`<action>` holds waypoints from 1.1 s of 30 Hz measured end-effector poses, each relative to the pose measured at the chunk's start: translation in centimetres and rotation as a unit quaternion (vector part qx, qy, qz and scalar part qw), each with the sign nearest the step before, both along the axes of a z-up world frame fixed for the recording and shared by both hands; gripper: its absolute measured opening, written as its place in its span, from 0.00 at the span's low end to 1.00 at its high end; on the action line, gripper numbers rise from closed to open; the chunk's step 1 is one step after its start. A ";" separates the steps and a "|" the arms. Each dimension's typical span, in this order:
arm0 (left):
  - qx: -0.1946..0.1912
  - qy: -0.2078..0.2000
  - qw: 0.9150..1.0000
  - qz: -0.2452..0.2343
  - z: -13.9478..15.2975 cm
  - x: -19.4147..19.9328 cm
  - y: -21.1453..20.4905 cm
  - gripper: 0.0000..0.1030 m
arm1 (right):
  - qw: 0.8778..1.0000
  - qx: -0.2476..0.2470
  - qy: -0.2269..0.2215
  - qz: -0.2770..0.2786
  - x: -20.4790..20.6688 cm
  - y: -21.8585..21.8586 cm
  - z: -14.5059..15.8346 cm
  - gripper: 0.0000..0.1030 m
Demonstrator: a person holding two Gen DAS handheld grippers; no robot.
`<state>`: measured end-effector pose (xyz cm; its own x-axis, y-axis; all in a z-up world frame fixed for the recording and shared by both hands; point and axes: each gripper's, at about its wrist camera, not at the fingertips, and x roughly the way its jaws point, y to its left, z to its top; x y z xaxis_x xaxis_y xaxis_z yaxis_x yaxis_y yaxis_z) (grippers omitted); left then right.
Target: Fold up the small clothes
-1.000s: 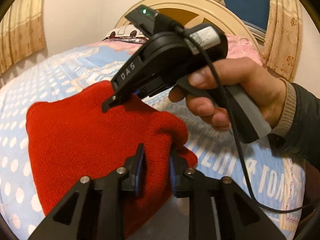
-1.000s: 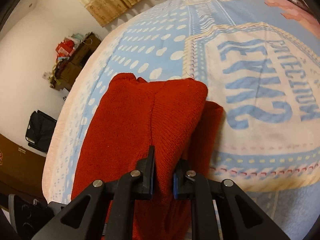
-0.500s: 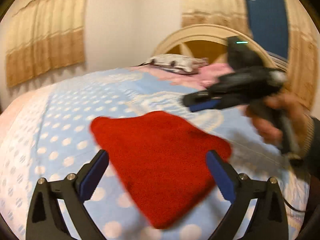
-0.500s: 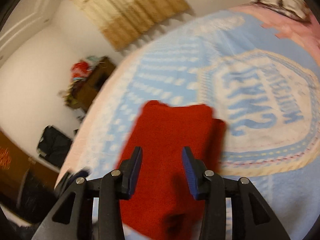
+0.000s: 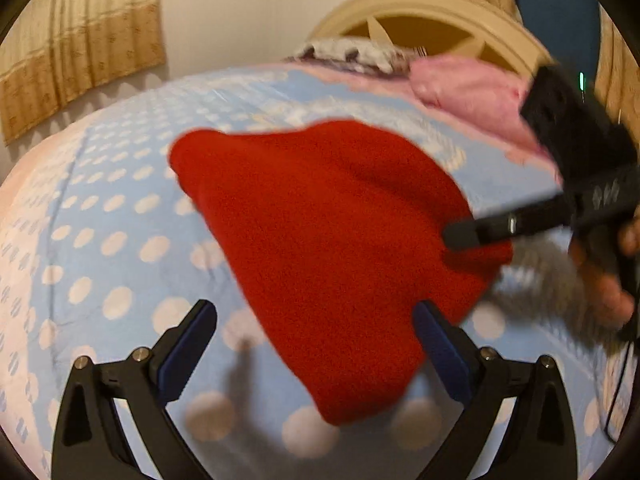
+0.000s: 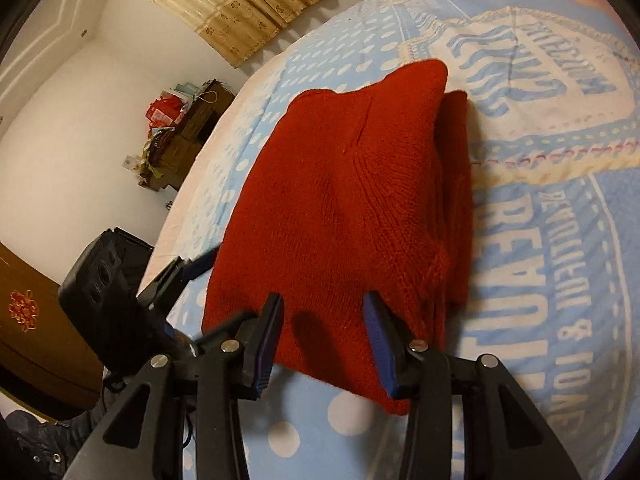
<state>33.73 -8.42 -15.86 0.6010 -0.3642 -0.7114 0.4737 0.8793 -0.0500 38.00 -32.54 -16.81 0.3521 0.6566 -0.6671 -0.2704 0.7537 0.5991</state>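
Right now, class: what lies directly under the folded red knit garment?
The red knit garment rests on the blue bedspread, whose white dots and printed lettering show around it. A lower red layer peeks out along one edge. Anything beneath the fold itself is covered.

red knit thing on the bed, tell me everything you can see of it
The red knit garment is a small woollen-looking piece with fine ribbed stitches and a seam line down its top layer. It lies folded on the blue dotted bedspread, with more red layers showing along one edge under the top one. It rests flat and loose; neither the left claw nor the right claw grips it, both standing open at its near edge.
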 end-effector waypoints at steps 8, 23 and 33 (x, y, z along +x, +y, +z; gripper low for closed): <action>-0.049 -0.054 0.997 0.040 2.1 -1.1 3.1 1.00 | 0.995 -0.070 -0.075 0.010 0.2 2.9 4.6 0.43; -0.048 0.016 0.997 0.051 -0.5 0.4 3.5 1.00 | 0.959 -0.240 -0.140 0.049 2.6 10.0 5.8 0.43; -0.053 0.030 0.997 0.047 -1.0 0.7 3.5 1.00 | 0.962 -0.254 -0.079 0.058 6.9 12.3 1.8 0.45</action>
